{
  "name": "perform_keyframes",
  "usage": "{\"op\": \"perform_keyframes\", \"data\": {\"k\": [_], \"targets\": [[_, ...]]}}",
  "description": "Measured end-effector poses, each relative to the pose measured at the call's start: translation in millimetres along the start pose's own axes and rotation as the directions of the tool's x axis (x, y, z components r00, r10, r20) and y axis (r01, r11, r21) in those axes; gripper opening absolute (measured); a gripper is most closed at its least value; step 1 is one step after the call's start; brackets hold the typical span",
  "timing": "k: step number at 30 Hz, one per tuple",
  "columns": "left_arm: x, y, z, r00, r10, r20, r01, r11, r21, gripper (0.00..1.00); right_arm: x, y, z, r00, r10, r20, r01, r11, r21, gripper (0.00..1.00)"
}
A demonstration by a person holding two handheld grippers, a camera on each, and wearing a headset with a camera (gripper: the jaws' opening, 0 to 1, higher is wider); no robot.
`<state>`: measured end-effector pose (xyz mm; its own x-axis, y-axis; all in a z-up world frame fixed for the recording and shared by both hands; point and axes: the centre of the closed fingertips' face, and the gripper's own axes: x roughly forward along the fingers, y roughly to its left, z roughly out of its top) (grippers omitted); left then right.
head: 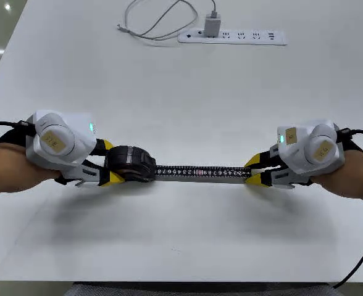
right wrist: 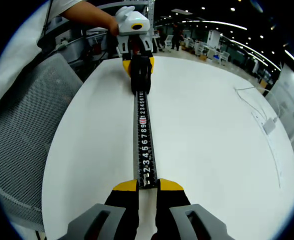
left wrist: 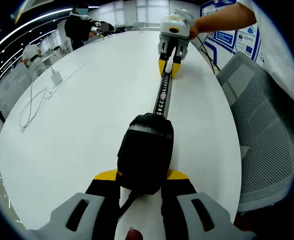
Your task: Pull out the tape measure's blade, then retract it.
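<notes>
Tape measure case (head: 130, 164): black, low over the bench (head: 181, 98), on the person's side of it. Left gripper (head: 110, 163) has its yellow-tipped fingers clamped on the case from both sides. The left gripper view confirms it, with the case wedged between them and filling the gap.

Blade (head: 200, 172) runs straight out of the case to the case's right, flat, printed numbers up. Touching the bench or just above it: cannot tell. No sag or kink visible.

Right gripper (head: 253, 171) is at the blade's end, well apart from the case, fingers pinched shut on the blade tip. In the right gripper view the tip disappears between the two yellow tips, lowest numbers nearest them.

Far beyond the case and to its right: white power strip (head: 240, 37) with a charger (head: 212, 26) plugged in and a cable (head: 150, 24) looping away.

Progress, as a judgement:
- Pull-out is done at least in part, with a good stretch of blade drawn out and held at both ends. Whether it is meant to go further cannot be told.
- Retraction looks not yet begun, since the blade is out and the tip is held.
- Left to do: bring the tip back toward the case under control so the blade winds in, with the left fingers keeping the case steady.
</notes>
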<state>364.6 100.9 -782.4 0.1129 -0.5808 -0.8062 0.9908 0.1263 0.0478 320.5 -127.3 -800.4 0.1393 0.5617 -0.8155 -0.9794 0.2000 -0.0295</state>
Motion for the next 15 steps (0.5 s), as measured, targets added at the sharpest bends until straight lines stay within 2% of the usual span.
{"op": "perform_keyframes", "data": {"k": [15], "targets": [[-0.6, -0.6, 0.2, 1.0, 0.002, -0.001, -0.002, 1.0, 0.001, 0.26, -10.1, 0.3, -14.3, 0.9997, -0.003, -0.024, 0.003, 1.0, 0.007, 0.08]]}}
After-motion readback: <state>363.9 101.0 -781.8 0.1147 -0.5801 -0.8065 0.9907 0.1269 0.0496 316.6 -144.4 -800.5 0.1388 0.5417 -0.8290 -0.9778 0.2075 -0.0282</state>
